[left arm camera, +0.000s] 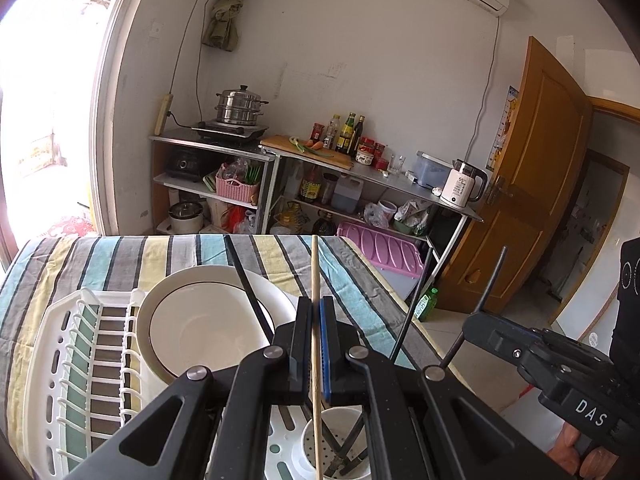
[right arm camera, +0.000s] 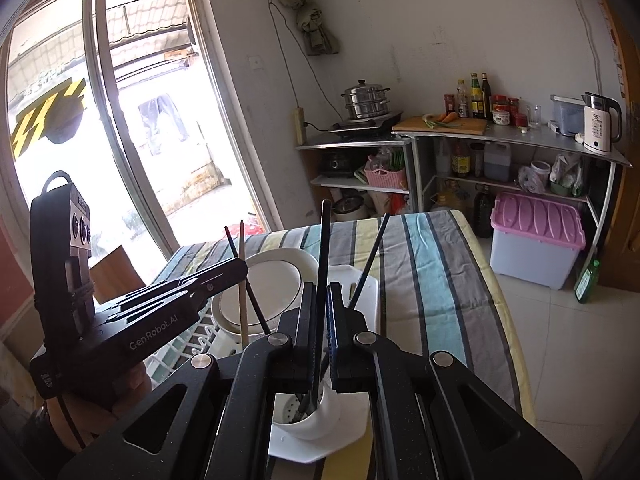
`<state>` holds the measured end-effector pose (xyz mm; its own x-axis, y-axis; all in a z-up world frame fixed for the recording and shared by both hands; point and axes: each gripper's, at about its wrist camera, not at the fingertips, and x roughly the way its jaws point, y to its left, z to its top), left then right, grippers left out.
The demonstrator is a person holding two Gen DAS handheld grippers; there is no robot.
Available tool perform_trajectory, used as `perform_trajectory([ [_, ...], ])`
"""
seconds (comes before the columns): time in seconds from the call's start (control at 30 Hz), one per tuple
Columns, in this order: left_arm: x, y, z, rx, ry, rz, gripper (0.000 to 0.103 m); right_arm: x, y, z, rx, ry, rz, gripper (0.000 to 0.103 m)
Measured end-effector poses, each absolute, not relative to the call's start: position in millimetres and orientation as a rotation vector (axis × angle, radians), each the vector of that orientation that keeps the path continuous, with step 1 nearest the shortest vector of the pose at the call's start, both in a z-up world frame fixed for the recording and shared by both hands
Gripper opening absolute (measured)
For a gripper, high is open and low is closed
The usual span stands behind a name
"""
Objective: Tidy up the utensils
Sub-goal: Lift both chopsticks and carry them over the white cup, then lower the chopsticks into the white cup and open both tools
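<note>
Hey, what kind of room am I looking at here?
Most likely a home kitchen. A stacked steel steamer pot sits on a portable cooktop, sauce bottles and an electric kettle stand on a metal counter, and a white dish rack holds plates on the striped table.

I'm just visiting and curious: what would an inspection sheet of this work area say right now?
Surface: table under a striped cloth.
Job's things: white dish rack holding a plate; white utensil cup with dark chopsticks inside.
Clutter: nothing seen on the table.
Grippers: left gripper shut on a wooden chopstick; right gripper shut on a black chopstick, both above the cup.
Cables: cords run down the wall to a power strip.
Surroundings: shelves with steamer pot, bottles, kettle; wooden door.
</note>
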<state>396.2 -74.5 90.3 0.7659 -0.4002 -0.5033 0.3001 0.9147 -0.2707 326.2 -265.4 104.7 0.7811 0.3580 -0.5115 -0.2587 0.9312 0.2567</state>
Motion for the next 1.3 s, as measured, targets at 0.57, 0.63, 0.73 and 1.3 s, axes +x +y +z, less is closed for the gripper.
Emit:
perform_trajectory([
  [0.57, 401.5, -77.4, 98.5, -0.19, 0.512, -0.402, 0.003, 329.6, -269.9, 106.3, 0.178, 0.588, 0.333, 0.005],
  [0.63, 403.2, -78.0, 89.8, -0.193, 0.526, -0.403, 0.003, 330.2, -269.5, 106.0, 0.178, 0.589, 0.334, 0.005],
  [0.73, 402.6, -79.5, 79.4, -0.182, 0.548, -0.398, 0.003, 331.7, -269.6, 104.9, 0.173, 0.594, 0.332, 0.005],
  [1.3, 362.1, -67.8, 75.4, -0.117, 0.589, -0.348, 0.005, 302.2, -270.3, 102.9, 0.121, 0.593, 0.318, 0.017],
])
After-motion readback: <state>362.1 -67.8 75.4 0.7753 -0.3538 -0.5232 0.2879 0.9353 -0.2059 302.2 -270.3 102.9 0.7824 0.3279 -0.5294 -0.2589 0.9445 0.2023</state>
